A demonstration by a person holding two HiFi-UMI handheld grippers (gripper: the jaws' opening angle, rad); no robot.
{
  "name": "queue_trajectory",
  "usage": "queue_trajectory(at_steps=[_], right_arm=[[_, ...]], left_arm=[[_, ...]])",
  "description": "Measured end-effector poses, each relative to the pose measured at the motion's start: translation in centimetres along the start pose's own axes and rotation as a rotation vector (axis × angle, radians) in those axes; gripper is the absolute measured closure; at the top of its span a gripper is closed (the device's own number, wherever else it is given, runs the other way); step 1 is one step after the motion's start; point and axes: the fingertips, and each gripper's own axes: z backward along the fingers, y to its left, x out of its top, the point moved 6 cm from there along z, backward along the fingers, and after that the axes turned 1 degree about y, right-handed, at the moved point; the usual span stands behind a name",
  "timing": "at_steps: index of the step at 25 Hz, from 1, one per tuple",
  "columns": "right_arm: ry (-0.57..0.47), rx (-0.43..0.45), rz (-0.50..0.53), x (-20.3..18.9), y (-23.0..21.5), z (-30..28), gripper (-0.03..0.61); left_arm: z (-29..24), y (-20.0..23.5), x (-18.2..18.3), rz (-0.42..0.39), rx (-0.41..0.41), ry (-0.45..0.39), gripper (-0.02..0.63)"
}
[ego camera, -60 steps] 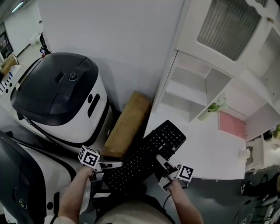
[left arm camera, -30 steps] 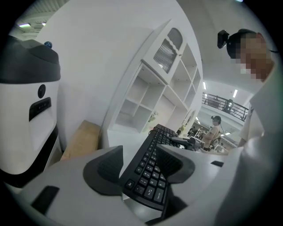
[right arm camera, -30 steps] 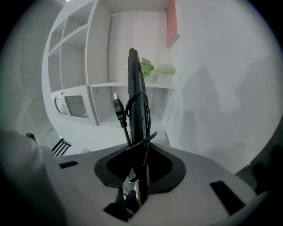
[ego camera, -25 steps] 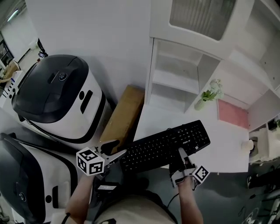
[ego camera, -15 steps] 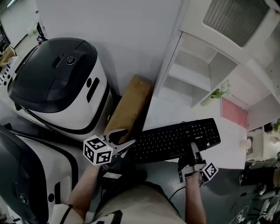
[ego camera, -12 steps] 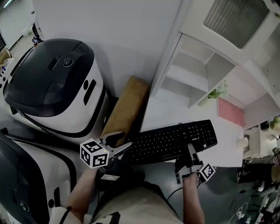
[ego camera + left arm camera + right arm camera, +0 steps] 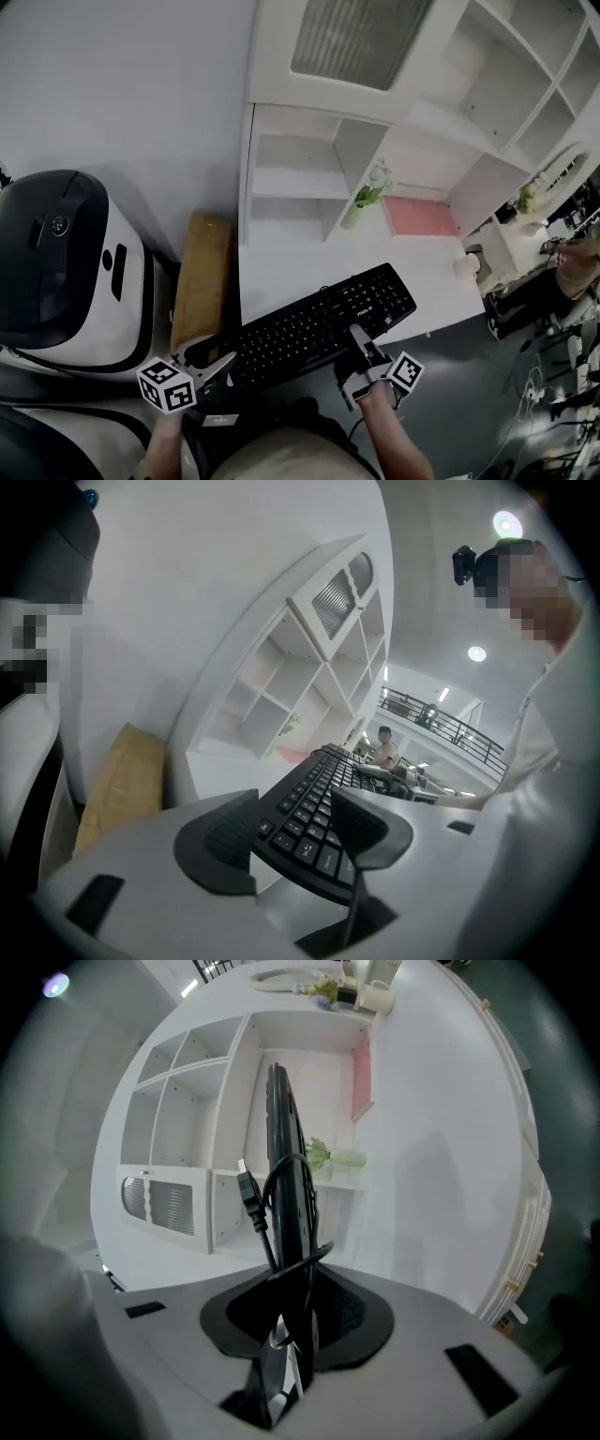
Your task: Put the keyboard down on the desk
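Shift: since the earliest frame we are seeing the keyboard [image 7: 319,323] swinging from a steep diagonal to a shallow slant along the front of the desk [image 7: 281,272]. Over the last half second it is keeping much the same lie, while our head view is turning to take in more of the shelf unit [image 7: 300,178].
Left side: the left gripper [image 7: 214,356], at the keyboard's end in the earliest frame, is now hanging just off that end.
Left jaws: standing apart. The left gripper view is showing the keyboard's near end between the pads, with neither pad pressing on it.
Right jaws: the right gripper [image 7: 361,339] is clamping the keyboard's front edge, its pads tight on the thin black body.
Keyboard place: lying over the desk's front part, its left end reaching past the front edge towards us. We cannot tell whether it is resting on the top or hanging just above.
Cable: a black lead [image 7: 253,1206] with a plug is looping beside the keyboard.
Writing: we are making out small white print near the keyboard's upper right, too small to read. The grippers' cubes are carrying black-and-white square markers, no letters.
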Motion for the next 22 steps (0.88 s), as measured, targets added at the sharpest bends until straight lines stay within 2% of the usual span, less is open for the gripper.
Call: queue_trajectory(at_steps=[6, 12, 17, 22], right_arm=[[-0.071, 0.020, -0.037, 1.9, -0.5, 2.3, 0.482], [-0.101, 0.053, -0.063, 5.6, -1.4, 5.3, 0.481], [-0.108, 0.056, -0.099, 9.3, -2.6, 8.5, 0.480], [-0.109, 0.060, -0.133, 13.6, -3.8, 11.4, 0.480]], left_arm=[[-2.1, -0.8, 0.0, -0.009, -0.023, 0.055, 0.373], [-5.8, -3.6, -0.2, -0.037, -0.021, 0.091, 0.373], [-9.6, -6.9, 0.2, 0.022, -0.003, 0.031, 0.373], [-13.9, -11.3, 0.0, -0.025, 0.032, 0.002, 0.373]])
